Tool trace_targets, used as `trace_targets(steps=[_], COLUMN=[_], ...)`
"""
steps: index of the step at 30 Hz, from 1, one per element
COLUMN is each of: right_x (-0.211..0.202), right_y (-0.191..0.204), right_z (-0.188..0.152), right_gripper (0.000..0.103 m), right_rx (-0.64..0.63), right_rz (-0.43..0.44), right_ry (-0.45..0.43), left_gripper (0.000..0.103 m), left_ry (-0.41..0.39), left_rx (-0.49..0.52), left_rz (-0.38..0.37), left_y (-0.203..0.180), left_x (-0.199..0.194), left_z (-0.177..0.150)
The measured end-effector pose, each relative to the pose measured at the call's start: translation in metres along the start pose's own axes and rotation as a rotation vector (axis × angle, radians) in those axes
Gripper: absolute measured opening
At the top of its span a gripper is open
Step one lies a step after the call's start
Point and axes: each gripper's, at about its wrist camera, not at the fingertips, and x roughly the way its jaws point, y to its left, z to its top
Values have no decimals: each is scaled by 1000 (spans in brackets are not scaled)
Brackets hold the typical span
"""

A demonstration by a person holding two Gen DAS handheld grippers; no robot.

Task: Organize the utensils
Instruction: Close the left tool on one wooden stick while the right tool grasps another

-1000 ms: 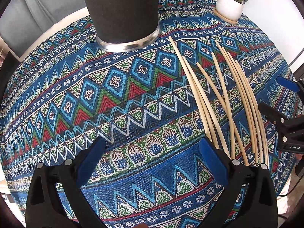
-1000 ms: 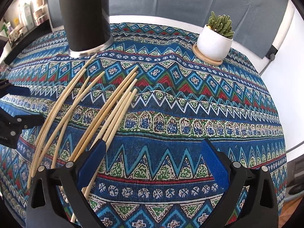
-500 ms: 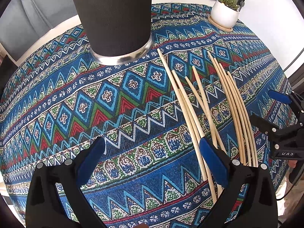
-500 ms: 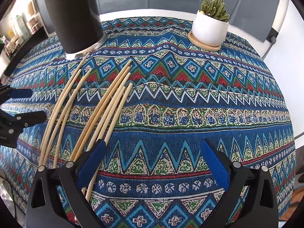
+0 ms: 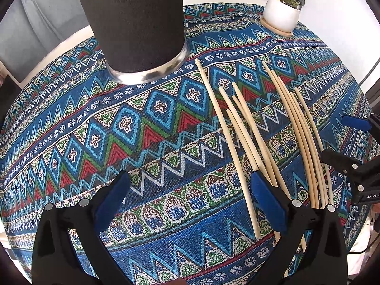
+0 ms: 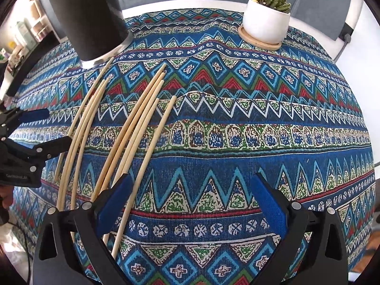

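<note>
Two grippers hang over the cloth (image 5: 166,128), both with fingers spread wide and nothing between the pads. The left gripper (image 5: 190,199) frames only bare cloth in its gap. Its right finger (image 5: 267,204) overlaps the near ends of the sticks (image 5: 239,140), which lie flat just at and beyond that finger's outer side and fan away from it; whether the pad touches them cannot be told. A second bundle of sticks lies further to that side, between this finger and the right gripper (image 5: 349,142), which shows at the edge of the left view, also spread.

From the right wrist view, the right gripper (image 6: 190,199) likewise has bare cloth in its gap. Its left finger (image 6: 114,201) sits over the near ends of several sticks (image 6: 142,123); one stick runs just along that pad's inner edge and on under it. The rest spread off beyond the finger's outer side, toward the left gripper (image 6: 35,133), seen open at the frame's edge.

Further off, ahead of the left gripper's left finger (image 5: 111,201), stands the black cup (image 5: 133,23) with its steel base on the cloth; the farthest stick tip lies near that base without touching. Farthest, ahead of the right gripper's right finger (image 6: 267,204), a potted cactus (image 6: 267,21) sits on a wooden coaster (image 6: 260,42).
</note>
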Motion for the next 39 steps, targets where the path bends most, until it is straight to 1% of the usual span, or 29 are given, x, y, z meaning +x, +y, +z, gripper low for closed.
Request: trace_targets(steps=[2,5,9,12,15,20,22,23,24,25,26,27,28,29,30,32,36,37,39], right_x=[1,2,1,1,2,1,-2,-4,-6,-11,-14,-16,-17,-18,-19,-19,-21,-21,-23], right_y=[6,11,11,10,10,8,7,7,7,6,4,3,0,-4,-7,-12,-10,-9,-8], right_z=[0,0,-4,-2,0,-5,-13,-15,-16,-18,-19,-19,-19,-19,-18,-18,-23,-25,-28], right_gripper=[95,96,96,97,97,95,94,88,70,58,42,31,26,20,13,9,6,5,5], right_rx=[-26,-11,-20,-31,-28,-56,-50,-51,-54,-57,-64,-79,-95,-110,-118,-124,-160,-167,-169], right_rz=[-17,-20,-7,-1,-2,10,-1,1,5,9,14,23,30,34,40,43,21,10,-1], right_ry=[-3,-2,-47,-39,-35,-73,-106,-113,-120,-132,-138,-133,-134,-134,-132,-131,-148,-153,-149], left_gripper=[99,99,99,99,99,98,95,89,79,72,57,43,35,18,8,5,5,5,4], left_ry=[-12,-22,0,25,31,16,21,19,15,15,20,27,29,31,33,26,-16,-14,-5], left_rx=[12,39,73,106,106,120,127,126,126,129,136,143,139,128,117,95,110,114,93], left_rz=[-5,-17,-32,-48,-48,-48,-52,-53,-53,-56,-61,-65,-65,-66,-72,-91,-66,-67,-79], left_y=[1,3,6,7,8,5,7,10,14,16,19,23,28,34,40,49,47,47,50], left_x=[-1,-1,-1,1,1,2,0,-2,-7,-10,-13,-15,-16,-17,-18,-19,-25,-26,-29], left_z=[-2,-3,1,6,5,5,5,2,0,-1,-1,-2,-2,-2,-3,-6,-18,-20,-25])
